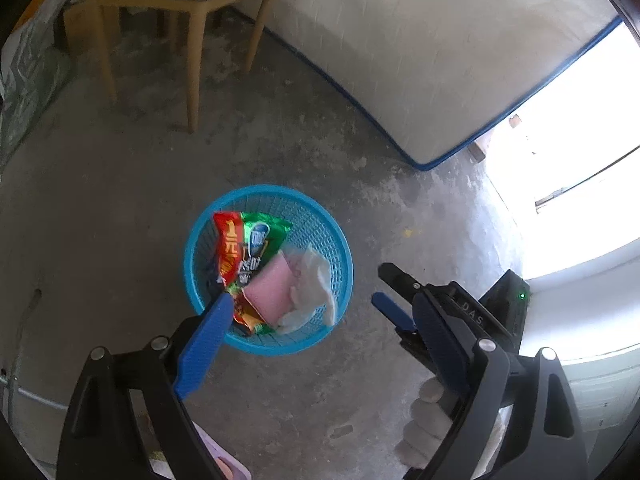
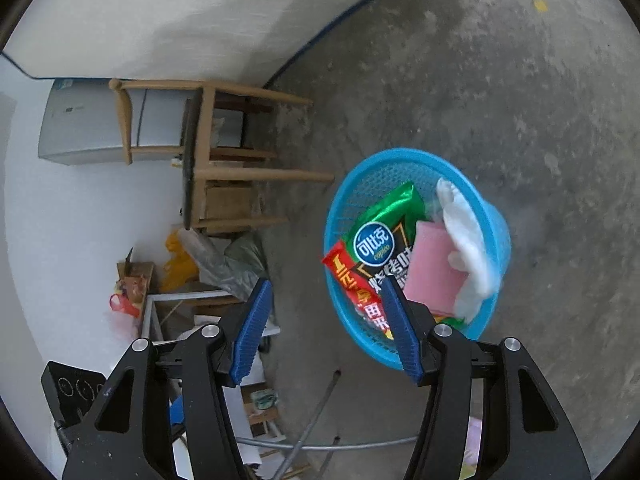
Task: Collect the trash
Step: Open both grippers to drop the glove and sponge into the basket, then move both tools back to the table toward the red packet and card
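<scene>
**Ana:** Four bits of trash sit in the round blue plastic mesh basket [image 1: 340, 264] on the grey concrete floor [image 1: 120, 220]. You can count them: a green foil snack bag [image 2: 384, 236], a red foil wrapper [image 2: 352, 280], a flat pink square piece [image 2: 436, 272] and a crumpled white plastic piece [image 2: 468, 240].

**Ben:** Are your claws holding anything?

**Ana:** No. Your left claw [image 1: 320, 332] is spread wide, with nothing between its blue pads [image 1: 204, 344]. Your right claw [image 2: 324, 292] is let go too. Its pads are apart and bare. One pad sits in front of the basket rim, but I can't tell if it touches.

**Ben:** So is the job done?

**Ana:** I think most of it is. The floor right around the basket looks bare. There is only a small yellow spot [image 1: 407, 233], and I can't tell if that is trash or a paint mark.

**Ben:** What about the corner?

**Ana:** Near the wooden chair [image 2: 224, 152] there is a heap of bags and boxes [image 2: 176, 276] by the wall. I can't tell if you should pick those up too. Check there next.
</scene>
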`<state>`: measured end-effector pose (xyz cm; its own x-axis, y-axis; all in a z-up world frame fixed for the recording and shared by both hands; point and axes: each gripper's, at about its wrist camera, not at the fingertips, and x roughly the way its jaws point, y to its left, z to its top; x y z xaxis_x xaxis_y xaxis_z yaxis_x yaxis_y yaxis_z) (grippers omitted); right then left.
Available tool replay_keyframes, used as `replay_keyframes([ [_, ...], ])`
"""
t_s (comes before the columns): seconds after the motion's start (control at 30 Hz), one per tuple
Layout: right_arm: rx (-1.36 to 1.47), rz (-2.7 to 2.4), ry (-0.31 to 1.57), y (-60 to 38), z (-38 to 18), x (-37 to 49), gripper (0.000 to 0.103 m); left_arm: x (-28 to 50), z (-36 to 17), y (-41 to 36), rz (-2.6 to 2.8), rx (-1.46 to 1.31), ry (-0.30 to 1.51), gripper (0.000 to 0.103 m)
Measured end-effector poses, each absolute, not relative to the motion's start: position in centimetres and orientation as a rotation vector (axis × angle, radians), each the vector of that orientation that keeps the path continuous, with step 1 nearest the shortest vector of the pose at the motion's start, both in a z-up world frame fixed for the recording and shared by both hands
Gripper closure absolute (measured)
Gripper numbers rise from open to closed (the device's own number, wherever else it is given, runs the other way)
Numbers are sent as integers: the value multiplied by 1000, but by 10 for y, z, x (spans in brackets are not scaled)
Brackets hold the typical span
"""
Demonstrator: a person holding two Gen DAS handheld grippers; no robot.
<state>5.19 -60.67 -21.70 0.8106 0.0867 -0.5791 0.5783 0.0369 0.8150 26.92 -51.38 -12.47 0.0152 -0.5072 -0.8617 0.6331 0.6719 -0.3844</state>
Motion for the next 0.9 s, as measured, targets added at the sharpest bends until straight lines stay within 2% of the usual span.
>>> replay_keyframes([
  [0.23,1459,-390,532,-601,-201,43,47,264,-80,-479,-936,51,1188,14],
  [0.43,1267,-324,581,-563,-156,35,47,234,-22,-417,-978,70,1023,14],
  [0.57,1178,-277,618,-529,-134,19,41,205,-1,-361,-944,89,942,14],
  [0.9,959,-148,794,-436,-90,17,41,150,7,-169,-706,-3,844,14],
])
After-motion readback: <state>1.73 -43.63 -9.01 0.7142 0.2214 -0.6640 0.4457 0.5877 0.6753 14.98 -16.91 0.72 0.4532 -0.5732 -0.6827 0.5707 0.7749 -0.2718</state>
